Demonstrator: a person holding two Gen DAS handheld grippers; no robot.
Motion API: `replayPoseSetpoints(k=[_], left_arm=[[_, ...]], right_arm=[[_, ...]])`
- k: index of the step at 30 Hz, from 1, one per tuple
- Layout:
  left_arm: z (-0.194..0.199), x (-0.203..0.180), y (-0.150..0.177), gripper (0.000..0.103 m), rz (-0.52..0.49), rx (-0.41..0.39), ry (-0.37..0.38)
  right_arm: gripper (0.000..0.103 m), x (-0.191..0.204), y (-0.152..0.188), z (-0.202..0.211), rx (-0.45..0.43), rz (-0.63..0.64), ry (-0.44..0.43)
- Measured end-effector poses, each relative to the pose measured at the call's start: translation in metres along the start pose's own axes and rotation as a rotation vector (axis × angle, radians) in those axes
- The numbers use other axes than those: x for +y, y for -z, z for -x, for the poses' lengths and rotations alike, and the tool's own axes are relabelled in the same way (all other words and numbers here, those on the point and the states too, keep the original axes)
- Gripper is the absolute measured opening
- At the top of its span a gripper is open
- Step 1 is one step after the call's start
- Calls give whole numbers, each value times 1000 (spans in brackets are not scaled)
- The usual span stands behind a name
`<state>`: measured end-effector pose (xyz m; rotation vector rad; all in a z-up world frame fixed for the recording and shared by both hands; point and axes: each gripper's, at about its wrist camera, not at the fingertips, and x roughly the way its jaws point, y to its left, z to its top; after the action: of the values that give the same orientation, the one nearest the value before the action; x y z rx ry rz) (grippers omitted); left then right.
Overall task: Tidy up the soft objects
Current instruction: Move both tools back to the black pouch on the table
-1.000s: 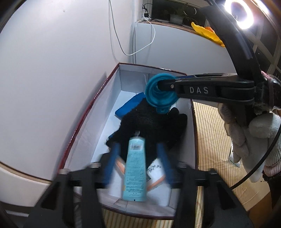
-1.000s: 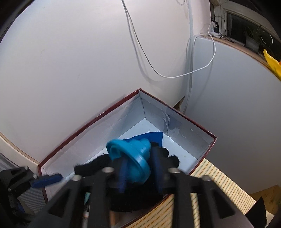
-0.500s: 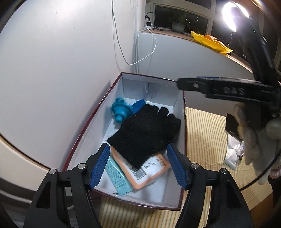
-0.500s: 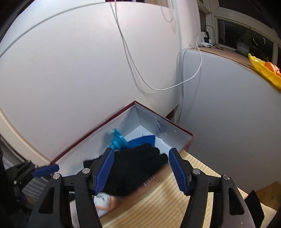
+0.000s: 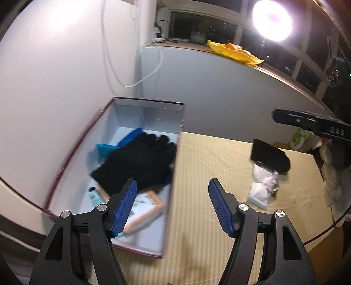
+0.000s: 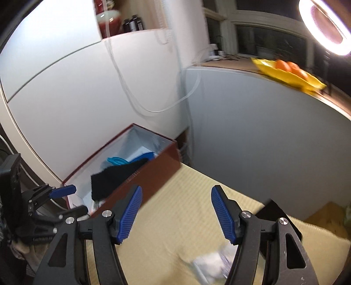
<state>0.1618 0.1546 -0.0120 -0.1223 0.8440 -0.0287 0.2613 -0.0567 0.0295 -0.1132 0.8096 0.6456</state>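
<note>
A dark-red box [image 5: 72, 151] with a pale lining stands at the left of a straw-coloured mat. In it lie a black glove [image 5: 136, 162], a blue soft toy [image 5: 105, 149], a teal tube [image 5: 94, 196] and an orange-edged packet [image 5: 149, 208]. The box [image 6: 153, 173] also shows in the right wrist view. My left gripper [image 5: 173, 206] is open and empty above the box's right rim. My right gripper [image 6: 175, 214] is open and empty above the mat. A black soft item [image 5: 272, 156] and a white plastic packet [image 5: 262, 186] lie on the mat to the right.
A white wall and a grey cabinet [image 5: 219, 92] stand behind the box, with a hanging white cable [image 5: 136, 81]. A yellow dish of oranges [image 6: 289, 74] sits on the wooden ledge. A ring light [image 5: 272, 19] glares at the top right.
Both grippers have opened and pulled back from the box. The blue toy and the teal tube now lie in the box. Both views have swung right over the mat.
</note>
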Motion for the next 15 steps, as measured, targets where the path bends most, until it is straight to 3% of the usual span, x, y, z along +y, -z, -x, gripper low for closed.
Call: replayPoseSetpoints(k=[6, 15], left_arm=[[-12, -32, 5, 67, -21, 11, 89], [-36, -80, 17, 67, -82, 62, 158]], right_arm=[[62, -48, 35, 39, -5, -93, 48], [62, -105, 92, 64, 16, -204, 112]])
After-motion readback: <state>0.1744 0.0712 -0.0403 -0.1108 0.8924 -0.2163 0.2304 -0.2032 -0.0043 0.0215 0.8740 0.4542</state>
